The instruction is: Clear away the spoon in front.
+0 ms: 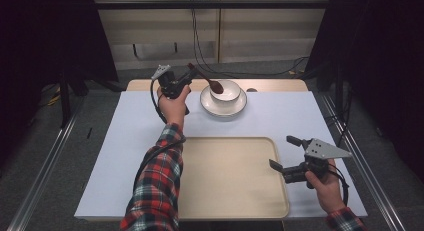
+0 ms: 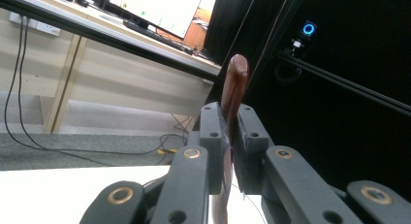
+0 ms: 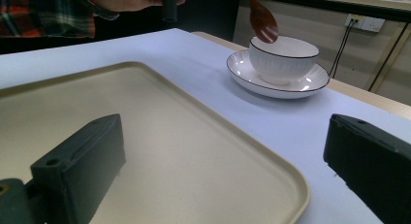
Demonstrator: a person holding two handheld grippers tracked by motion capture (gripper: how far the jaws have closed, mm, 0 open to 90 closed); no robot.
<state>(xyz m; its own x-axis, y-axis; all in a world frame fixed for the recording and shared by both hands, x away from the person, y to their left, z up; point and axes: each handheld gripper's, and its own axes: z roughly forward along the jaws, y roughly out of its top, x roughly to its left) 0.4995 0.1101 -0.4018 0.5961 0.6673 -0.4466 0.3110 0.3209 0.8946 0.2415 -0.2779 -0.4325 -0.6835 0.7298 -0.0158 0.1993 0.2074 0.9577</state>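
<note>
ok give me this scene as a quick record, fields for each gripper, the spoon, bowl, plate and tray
left gripper: shut on the spoon's handle, raised beside the bowl
right gripper: open, holding nothing, by the tray's right edge
spoon: brown, its bowl end over the bowl's rim
bowl: white, ribbed, dark rim line, upright on the plate
plate: white, on the pale table cover near its far edge
tray: beige, nothing on it, at the near edge
table cover: pale sheet

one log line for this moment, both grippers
left gripper: shut on spoon, over bowl | right gripper: open, by tray
</note>
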